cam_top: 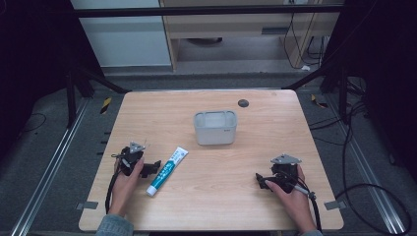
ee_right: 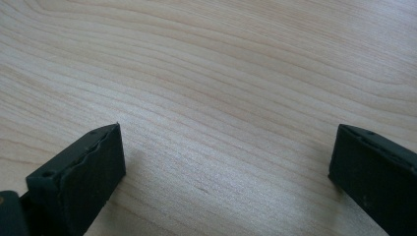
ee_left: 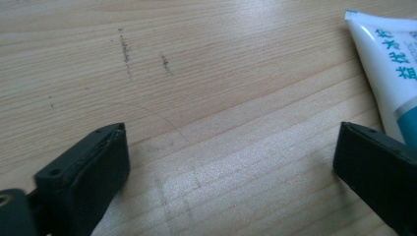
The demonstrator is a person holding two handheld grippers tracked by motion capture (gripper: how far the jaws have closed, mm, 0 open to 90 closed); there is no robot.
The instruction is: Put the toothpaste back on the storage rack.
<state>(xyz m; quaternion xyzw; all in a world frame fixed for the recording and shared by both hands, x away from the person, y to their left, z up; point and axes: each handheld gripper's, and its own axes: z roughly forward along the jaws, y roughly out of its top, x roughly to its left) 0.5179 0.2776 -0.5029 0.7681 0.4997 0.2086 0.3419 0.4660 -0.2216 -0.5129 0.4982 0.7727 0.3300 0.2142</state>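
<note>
Left gripper (cam_top: 156,167): held released, jaws spread, empty.
Toothpaste tube (cam_top: 167,171): laid just right of it, long axis running near-left to far-right; judged the nearer hand's pick.
Container (cam_top: 215,128): set farther, centre.
Right gripper (cam_top: 259,179): held released, well apart.

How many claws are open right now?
2. Left claw rests beside the toothpaste tube, jaws wide apart. Right claw sits near the table's right front, jaws apart over bare wood.
</note>
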